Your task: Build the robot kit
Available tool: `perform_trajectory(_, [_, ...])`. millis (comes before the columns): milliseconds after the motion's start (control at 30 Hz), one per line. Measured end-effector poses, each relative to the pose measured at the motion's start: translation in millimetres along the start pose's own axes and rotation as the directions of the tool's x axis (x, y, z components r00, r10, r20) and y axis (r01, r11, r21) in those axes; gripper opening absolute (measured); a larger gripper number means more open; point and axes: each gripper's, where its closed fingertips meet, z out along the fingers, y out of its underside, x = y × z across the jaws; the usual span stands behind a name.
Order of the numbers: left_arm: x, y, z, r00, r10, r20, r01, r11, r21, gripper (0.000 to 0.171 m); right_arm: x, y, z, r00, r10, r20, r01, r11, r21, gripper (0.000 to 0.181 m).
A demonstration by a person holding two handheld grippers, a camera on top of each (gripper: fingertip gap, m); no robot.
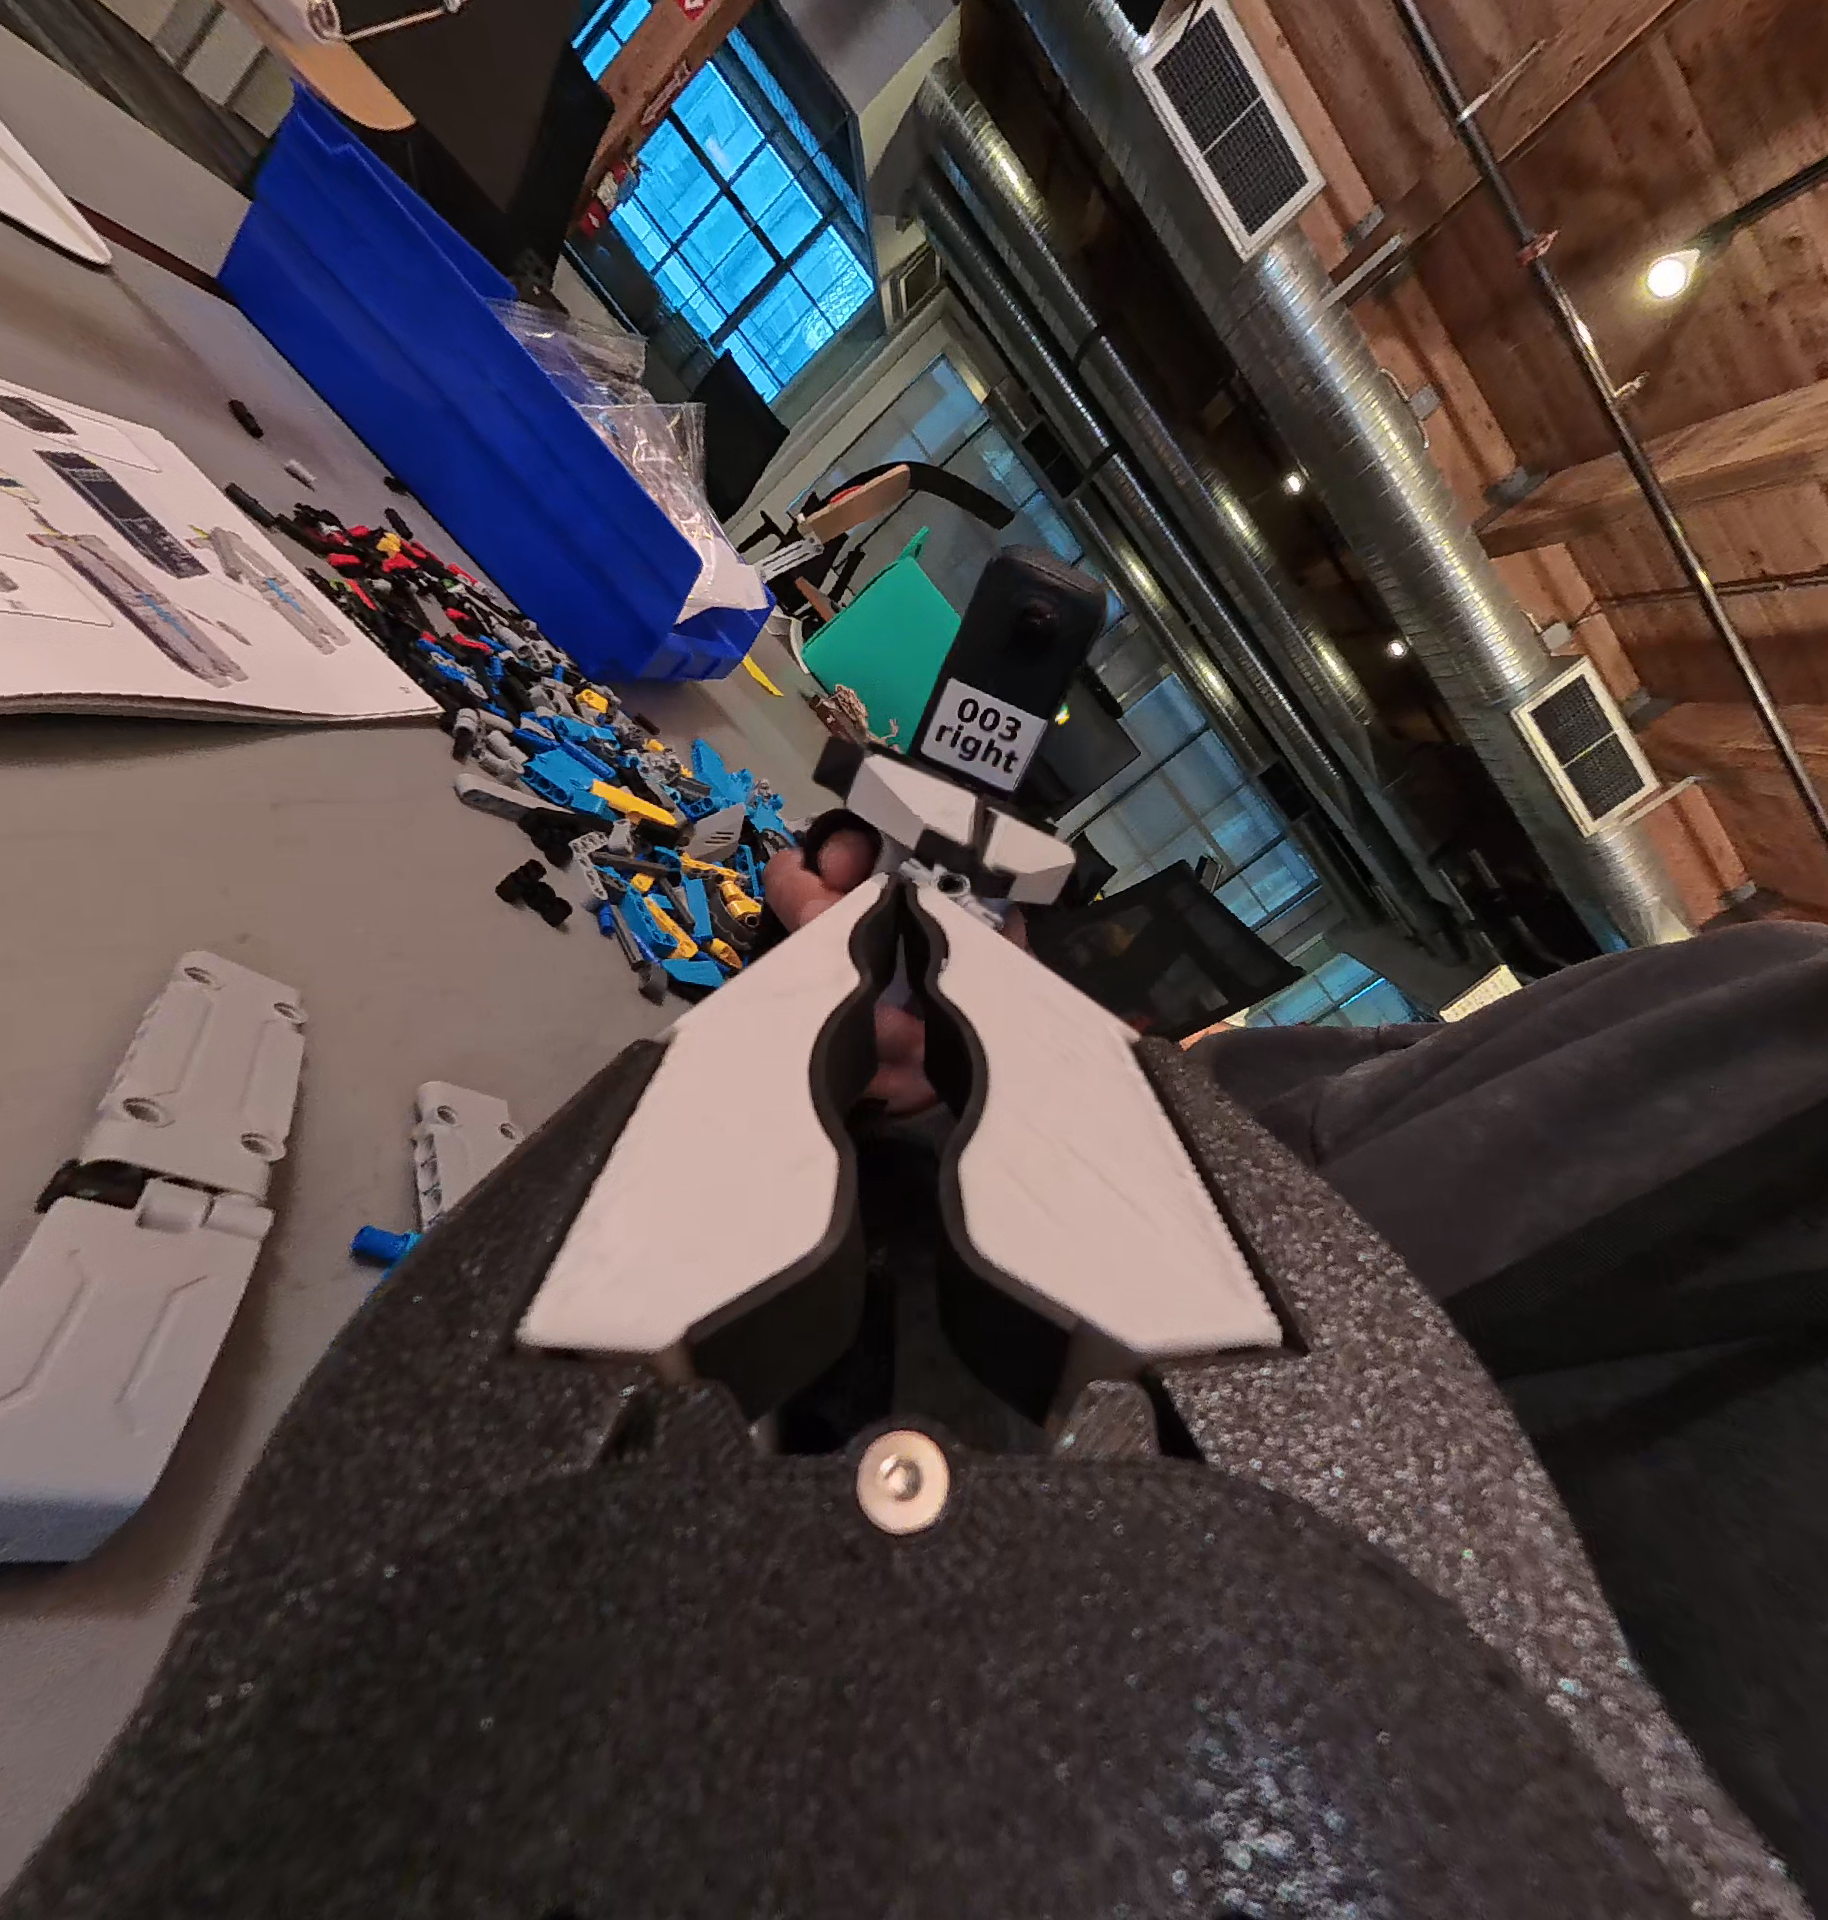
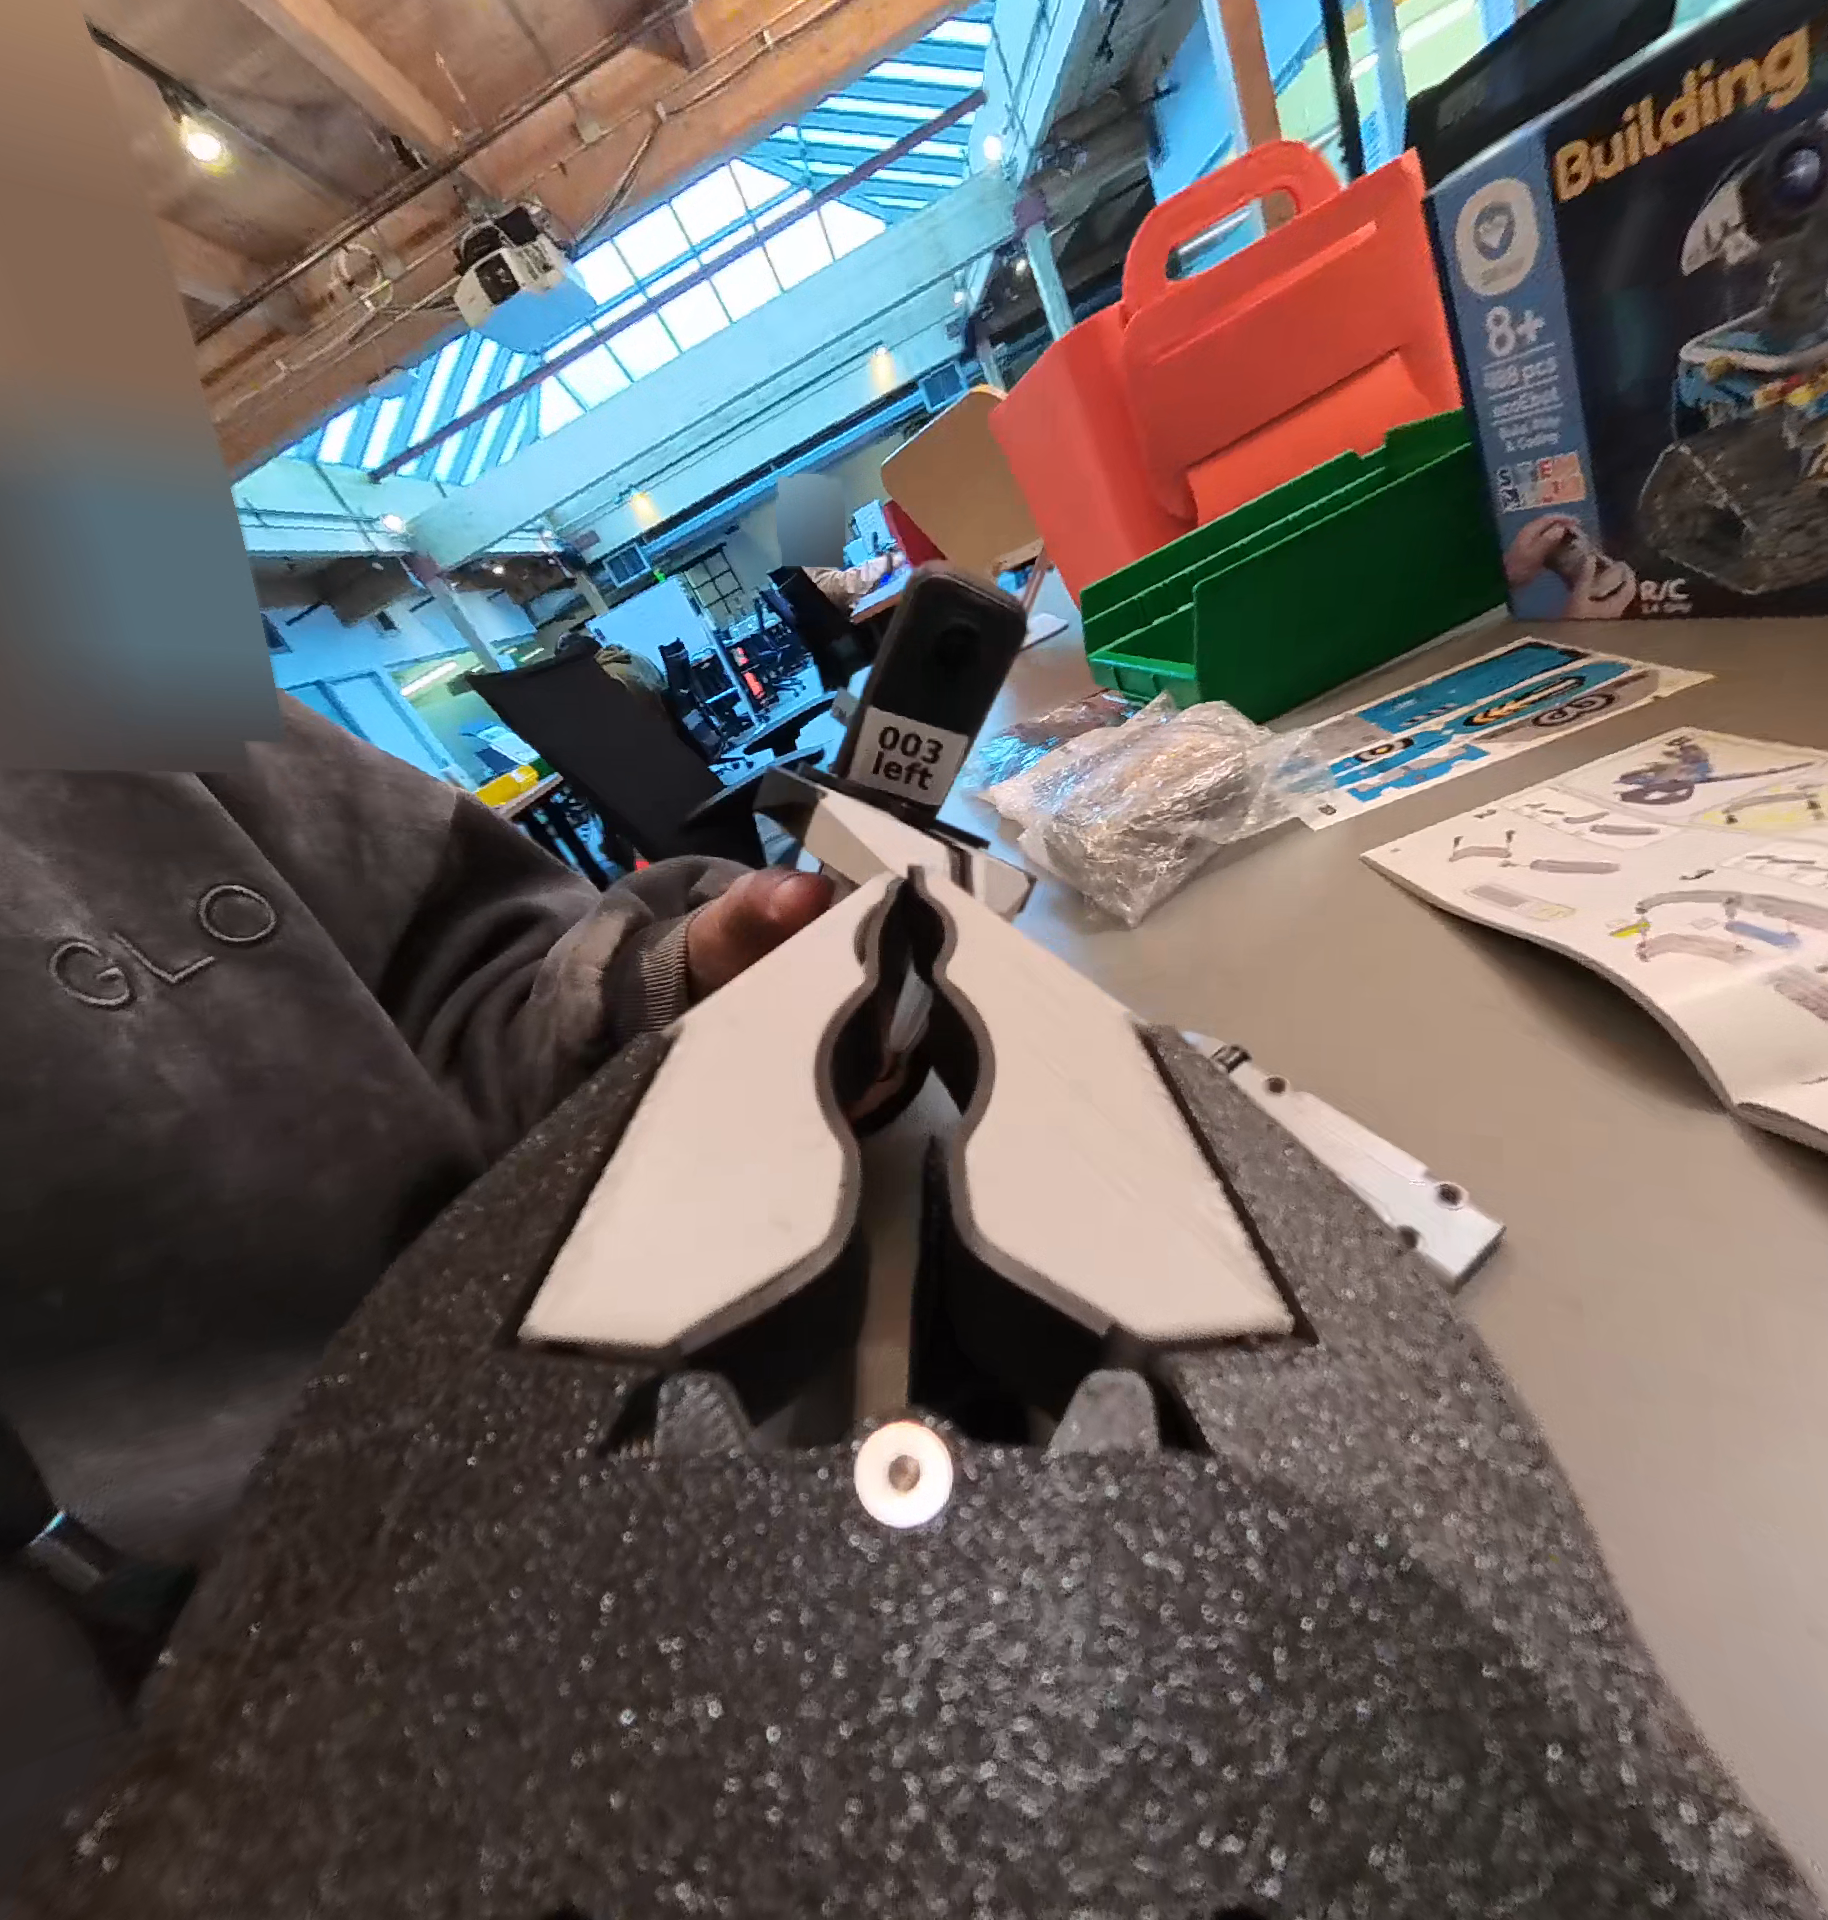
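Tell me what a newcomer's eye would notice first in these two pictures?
First, the two grippers meeting tip to tip above the grey table: the left gripper and the right gripper, both nearly closed. Next, the heap of blue, yellow and black building pieces beside the blue bin, then the orange case behind the green tray.

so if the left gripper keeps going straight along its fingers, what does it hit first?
Likely the right gripper: its tips sit directly ahead of the left gripper, nearly meeting, with a small grey piece between them. Contact can't be judged.
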Motion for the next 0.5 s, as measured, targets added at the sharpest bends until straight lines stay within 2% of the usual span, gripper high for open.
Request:
perform_trajectory(200, [-2.8,1.1,-0.5,0.998,-0.056,-0.012,0.056,0.998,-0.007,0.000,4.0,1.0,0.3,0.994,-0.086,-0.064,0.085,0.996,-0.020,0.000])
perform_trajectory(500, [5.2,6.1,5.4,0.990,-0.113,-0.080,0.111,0.993,-0.026,0.001,11.4,-5.5,-4.4,0.995,-0.038,-0.088,0.040,0.999,0.028,0.000])
